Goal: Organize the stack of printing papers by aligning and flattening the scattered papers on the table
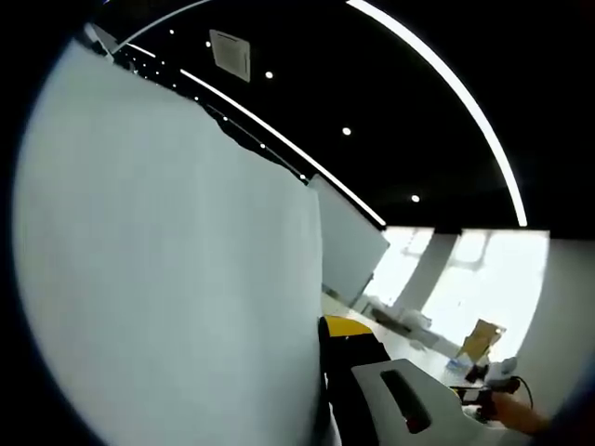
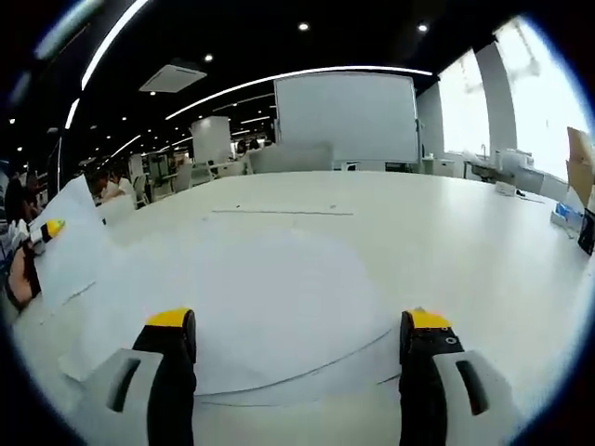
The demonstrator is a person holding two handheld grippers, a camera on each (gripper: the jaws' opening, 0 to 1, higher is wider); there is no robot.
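Your right gripper (image 2: pixel 299 348) has its two black, yellow-tipped jaws spread wide apart with nothing between them, hovering low over the near part of a loose spread of white printing papers (image 2: pixel 270 297) lying flat on the long white table (image 2: pixel 465 232). The sheets are not squared up: their near edges show as offset lines just in front of the jaws. At the far left of the right gripper view your left gripper (image 2: pixel 42 230) shows its yellow tip against the edge of a single white sheet of paper (image 2: pixel 79 246) that it lifts off the table, tilted upward. In the left gripper view that same sheet (image 1: pixel 167 260) stands right against the camera, covering the left side, with one black, yellow-tipped jaw (image 1: pixel 353 353) pressed along its right edge; the other jaw is hidden behind the paper, so the grip looks closed on the sheet. Beyond the table, a large white board (image 2: pixel 344 116) stands at the far end, bright windows (image 2: pixel 493 84) run along the right, and long white ceiling light strips (image 1: pixel 437 84) cross the dark ceiling.
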